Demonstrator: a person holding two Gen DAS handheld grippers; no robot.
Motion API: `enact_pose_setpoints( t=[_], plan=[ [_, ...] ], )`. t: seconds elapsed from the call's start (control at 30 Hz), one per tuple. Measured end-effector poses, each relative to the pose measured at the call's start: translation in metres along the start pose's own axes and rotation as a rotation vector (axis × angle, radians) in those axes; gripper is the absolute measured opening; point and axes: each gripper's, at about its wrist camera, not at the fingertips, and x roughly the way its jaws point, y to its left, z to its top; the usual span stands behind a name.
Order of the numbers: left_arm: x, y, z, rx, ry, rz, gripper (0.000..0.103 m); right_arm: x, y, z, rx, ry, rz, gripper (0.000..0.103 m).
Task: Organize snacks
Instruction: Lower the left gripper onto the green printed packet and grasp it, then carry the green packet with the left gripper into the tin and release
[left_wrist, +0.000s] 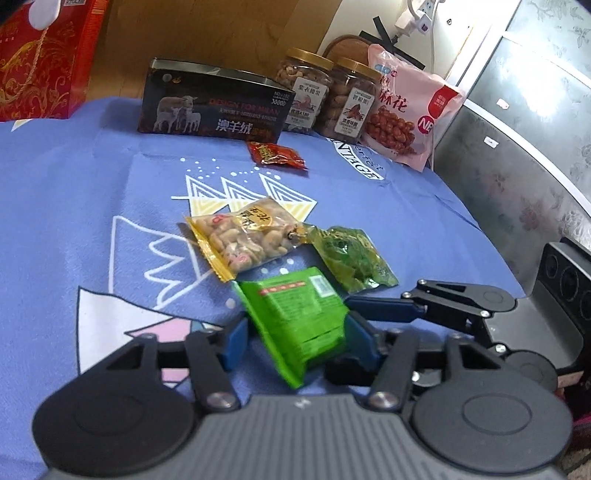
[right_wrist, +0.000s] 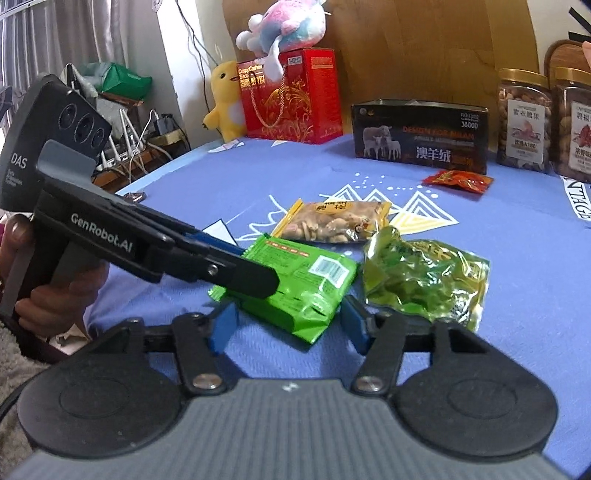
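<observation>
Left wrist view: left gripper (left_wrist: 295, 328) clamps the bright green foil snack packet (left_wrist: 299, 321), lifted beside the yellow peanut pouch (left_wrist: 240, 236). Right gripper (right_wrist: 288, 325) straddles it unclenched; closing off-centre could crumple or tug it loose.

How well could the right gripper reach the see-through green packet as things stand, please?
Probably yes: the see-through green packet lies uncovered just beyond the right gripper, whose jaws look open, with nothing between.
</observation>
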Motion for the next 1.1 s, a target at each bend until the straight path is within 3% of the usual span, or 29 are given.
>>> enact_pose_setpoints(
  t=[0.13, 0.43, 0.67, 1.1],
  plan=[
    [0.001, -0.001, 0.001, -0.004, 0.0, 0.025, 0.048, 0.0, -0.001, 0.0, 0.014, -0.012, -0.016, 0.049],
    [-0.002, -0.007, 0.003, 0.011, -0.002, 0.072, 0.048, -0.002, 0.003, -0.002, 0.019, -0.037, -0.022, 0.048],
    [-0.017, -0.014, 0.009, 0.05, -0.058, 0.083, 0.048, -0.009, 0.007, 0.006, 0.029, -0.1, -0.019, 0.048],
    [-0.03, -0.031, 0.076, 0.177, -0.217, 0.097, 0.047, -0.014, -0.01, 0.064, -0.004, -0.252, -0.097, 0.049]
  ],
)
